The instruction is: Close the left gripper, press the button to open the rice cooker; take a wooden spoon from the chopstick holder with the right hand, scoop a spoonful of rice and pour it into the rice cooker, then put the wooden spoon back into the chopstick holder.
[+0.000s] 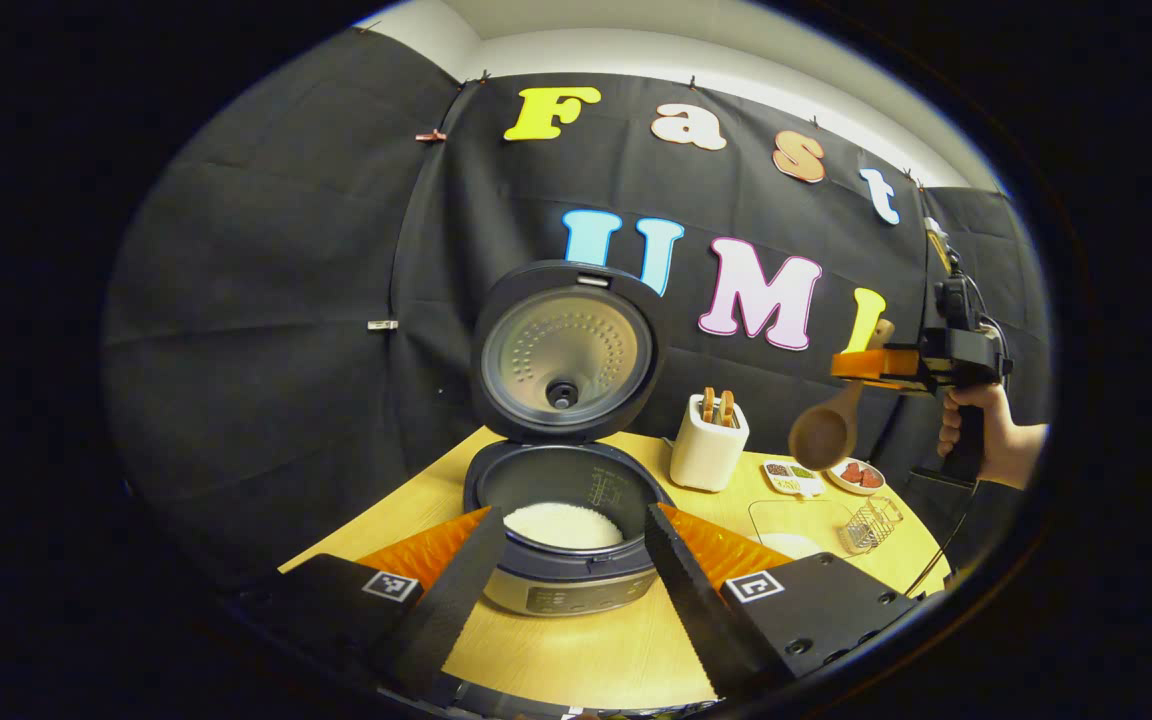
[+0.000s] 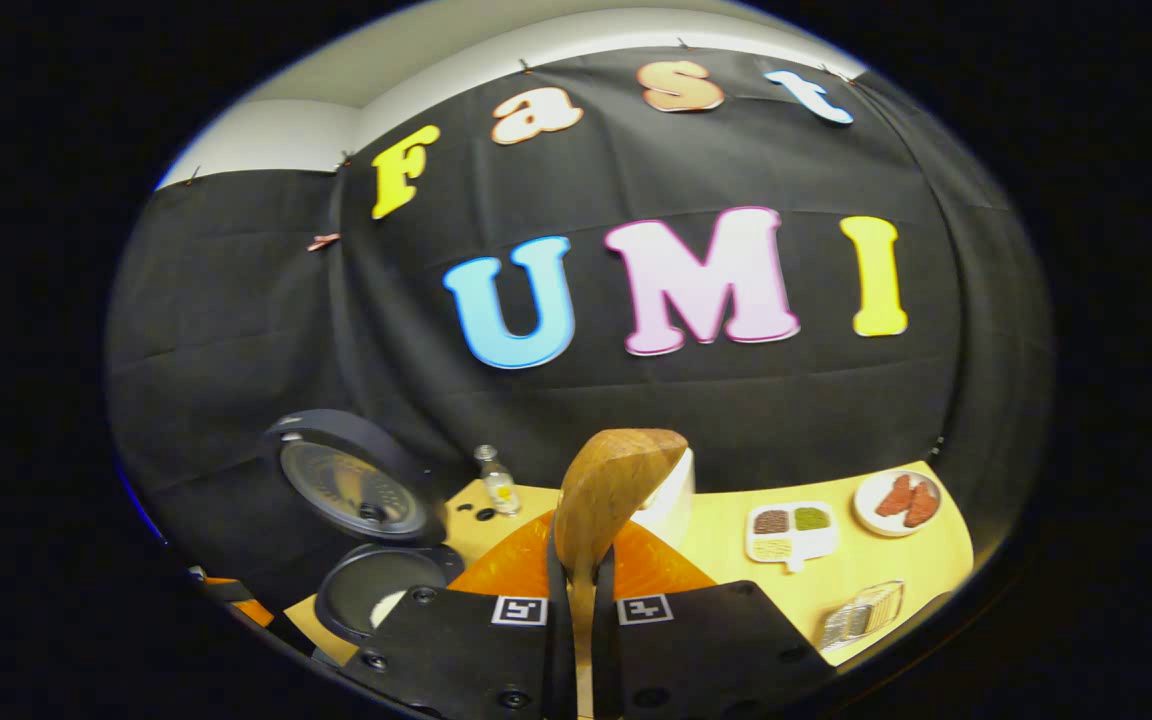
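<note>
Wooden spoon (image 2: 604, 500) | clamped in right hand-held gripper (image 2: 581, 610) | raised above table (image 2: 896, 570)

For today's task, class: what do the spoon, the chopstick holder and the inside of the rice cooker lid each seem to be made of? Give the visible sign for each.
Spoon: wood with a matte finish, showing brown grain streaks.
Chopstick holder: probably glazed ceramic or plastic; smooth, cream-white and evenly coloured, so the look leaves it open.
Rice cooker lid: its inner plate looks like brushed metal, silvery with a dull sheen and rows of dimples, inside a dark, likely plastic rim.
</note>
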